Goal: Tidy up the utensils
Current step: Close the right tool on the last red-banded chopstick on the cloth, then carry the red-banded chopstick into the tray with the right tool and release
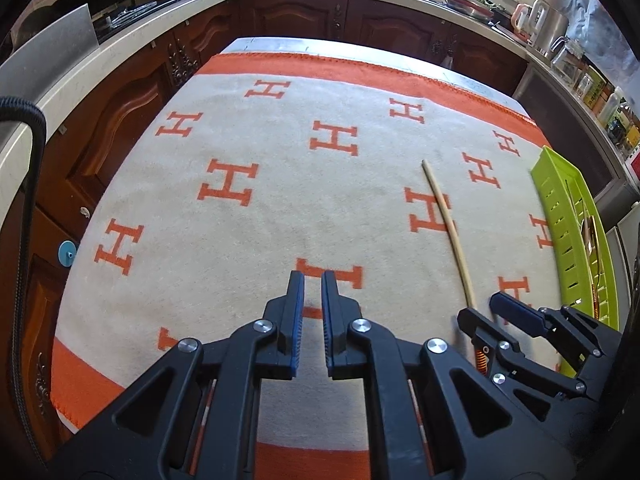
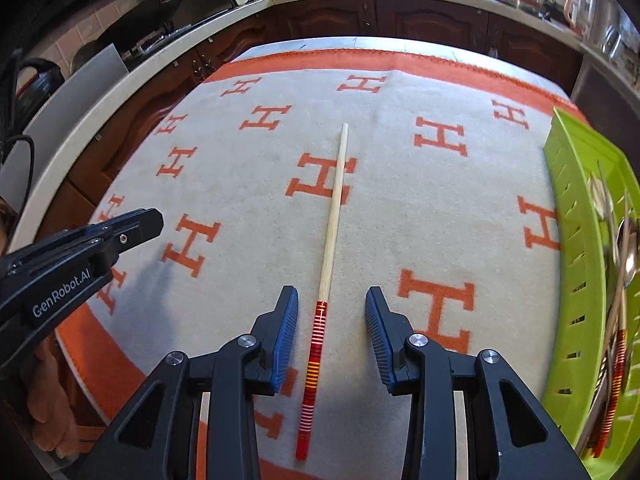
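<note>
Right gripper point(image 2: 332, 328), pointing steeply down at the worktop point(image 2: 304, 42), jaws partly open and holding nothing: the banded red-and-yellow handle end of a single chopstick point(image 2: 329, 236) lies on the cloth between the two blue pads point(image 2: 285, 344), touching neither. From there the pale shaft of the chopstick runs away from the gripper across the beige blanket point(image 2: 248, 184) (orange border, orange H motifs) that covers the worktop. Left gripper point(image 1: 313, 292), to the left of the chopstick and apart from it, jaws nearly closed with only a narrow slit between the pads, nothing in them; in the left wrist view the right gripper appears at lower right, beside the chopstick's near end. To the right of the chopstick, well apart, a lime-green slotted tray point(image 2: 576, 216) sits along the blanket's edge and holds metal spoons point(image 2: 626, 260) and at least one more banded chopstick (exact count cannot be told). Beyond the chopstick's far tip, dark wooden cabinets point(image 2: 328, 16) under a pale counter.
</note>
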A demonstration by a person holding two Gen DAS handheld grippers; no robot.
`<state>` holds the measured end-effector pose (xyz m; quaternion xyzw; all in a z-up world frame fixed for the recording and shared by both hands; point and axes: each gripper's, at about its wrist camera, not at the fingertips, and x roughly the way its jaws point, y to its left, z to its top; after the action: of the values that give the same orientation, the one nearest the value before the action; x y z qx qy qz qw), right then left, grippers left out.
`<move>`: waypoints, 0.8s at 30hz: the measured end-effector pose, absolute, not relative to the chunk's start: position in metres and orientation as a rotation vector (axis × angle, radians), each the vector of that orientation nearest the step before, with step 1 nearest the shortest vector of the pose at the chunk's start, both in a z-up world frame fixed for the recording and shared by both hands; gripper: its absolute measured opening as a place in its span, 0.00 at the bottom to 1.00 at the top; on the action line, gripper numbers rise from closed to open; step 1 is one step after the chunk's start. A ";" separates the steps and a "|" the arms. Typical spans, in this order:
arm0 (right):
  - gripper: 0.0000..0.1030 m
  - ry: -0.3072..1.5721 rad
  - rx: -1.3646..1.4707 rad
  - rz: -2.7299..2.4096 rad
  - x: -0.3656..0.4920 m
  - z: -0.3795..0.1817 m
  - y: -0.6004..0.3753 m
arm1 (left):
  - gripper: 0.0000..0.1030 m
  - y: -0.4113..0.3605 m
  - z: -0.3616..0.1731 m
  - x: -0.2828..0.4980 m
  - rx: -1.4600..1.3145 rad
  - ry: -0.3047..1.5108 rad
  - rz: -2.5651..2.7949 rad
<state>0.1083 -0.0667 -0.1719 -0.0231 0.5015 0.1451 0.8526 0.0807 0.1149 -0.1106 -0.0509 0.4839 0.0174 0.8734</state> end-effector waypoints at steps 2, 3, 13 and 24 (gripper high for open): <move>0.32 1.047 -0.067 0.294 0.107 -0.172 -0.064 | 0.08 0.116 -0.114 0.081 -0.110 1.019 0.035; 0.30 1.040 -0.081 0.284 0.107 -0.173 -0.062 | 0.08 0.117 -0.114 0.081 -0.110 1.021 0.035; 0.06 1.035 -0.036 0.261 0.105 -0.172 -0.072 | 0.19 0.112 -0.117 0.079 -0.098 1.029 0.033; 0.05 1.002 0.050 0.273 0.090 -0.157 -0.091 | 0.28 0.097 -0.107 0.073 -0.059 1.016 0.039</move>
<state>0.0903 -0.0910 -0.1572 0.0240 0.4788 0.1306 0.8678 0.0725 0.0968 -0.1070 -0.0284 0.4864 0.0188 0.8731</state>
